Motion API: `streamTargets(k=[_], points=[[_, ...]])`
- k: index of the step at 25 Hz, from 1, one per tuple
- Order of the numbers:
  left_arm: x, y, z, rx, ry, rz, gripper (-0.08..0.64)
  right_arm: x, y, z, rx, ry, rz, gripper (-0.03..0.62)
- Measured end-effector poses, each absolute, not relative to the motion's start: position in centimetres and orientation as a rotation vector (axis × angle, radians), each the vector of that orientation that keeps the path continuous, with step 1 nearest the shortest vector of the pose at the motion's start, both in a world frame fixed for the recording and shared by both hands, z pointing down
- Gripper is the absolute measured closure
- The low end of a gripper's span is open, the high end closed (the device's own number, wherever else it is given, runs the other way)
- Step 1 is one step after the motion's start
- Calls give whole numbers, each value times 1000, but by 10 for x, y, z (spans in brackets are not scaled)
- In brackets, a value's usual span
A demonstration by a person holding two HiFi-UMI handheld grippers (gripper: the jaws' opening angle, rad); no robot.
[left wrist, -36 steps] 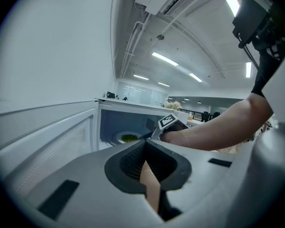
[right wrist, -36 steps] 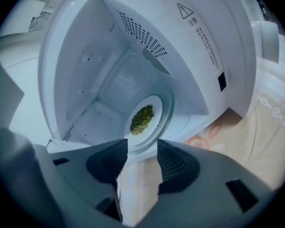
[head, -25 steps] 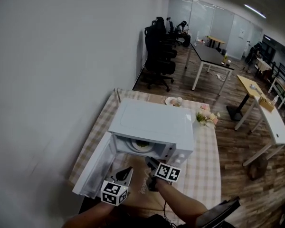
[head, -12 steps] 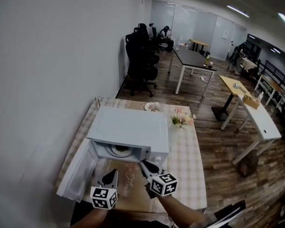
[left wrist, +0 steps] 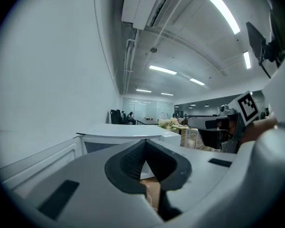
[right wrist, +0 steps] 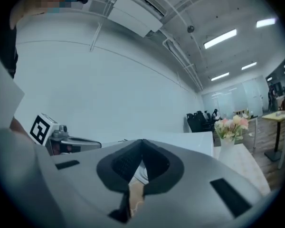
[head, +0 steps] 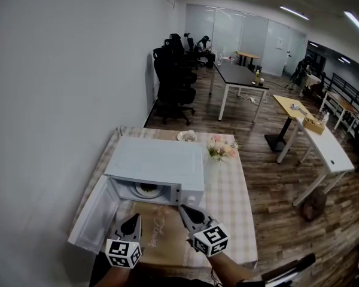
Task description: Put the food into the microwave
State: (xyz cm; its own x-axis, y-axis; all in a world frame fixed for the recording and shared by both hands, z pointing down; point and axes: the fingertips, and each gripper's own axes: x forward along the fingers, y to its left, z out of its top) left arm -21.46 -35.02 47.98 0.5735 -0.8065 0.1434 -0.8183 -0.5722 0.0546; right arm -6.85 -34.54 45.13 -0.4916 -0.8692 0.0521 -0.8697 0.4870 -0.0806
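Note:
The white microwave stands on the checked table with its door swung open to the left. A plate of food lies inside the cavity. My left gripper hovers in front of the open door with its jaws shut and nothing between them. My right gripper is beside it, in front of the microwave's control side, also shut and empty. In the left gripper view the left gripper points level at the microwave. The right gripper also points level, with the microwave's top behind it.
A brown mat lies on the checked table below the grippers. A vase of flowers stands right of the microwave and a small dish behind it. A white wall runs along the left. Office chairs and desks fill the room beyond.
Both grippers have drawn back from the microwave opening and risen. The right gripper has rolled and its jaws have closed. The head view now takes in more of the room.

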Motion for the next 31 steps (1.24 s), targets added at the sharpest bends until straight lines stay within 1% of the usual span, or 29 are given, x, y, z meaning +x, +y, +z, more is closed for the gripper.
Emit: streamTargets(k=[2, 7, 13, 15, 21, 31], points=[[-217, -348, 475, 2681, -1412, 124, 552, -64, -341, 448, 1611, -2683, 95, 583], [-216, -342, 471, 2685, -1413, 117, 552, -61, -333, 442, 1626, -2705, 158, 584], [-221, -336, 457, 2696, -1483, 36, 552, -61, -330, 442, 1628, -2662, 103, 584], [-220, -336, 458, 2703, -1482, 37, 552, -57, -330, 443, 1657, -2617, 44, 584], [-213, -331, 453, 2753, -1446, 60, 552, -59, -328, 436, 1642, -2652, 43, 584], [-231, -336, 450, 2723, -1552, 50, 552, -63, -327, 433, 1659, -2624, -19, 584]])
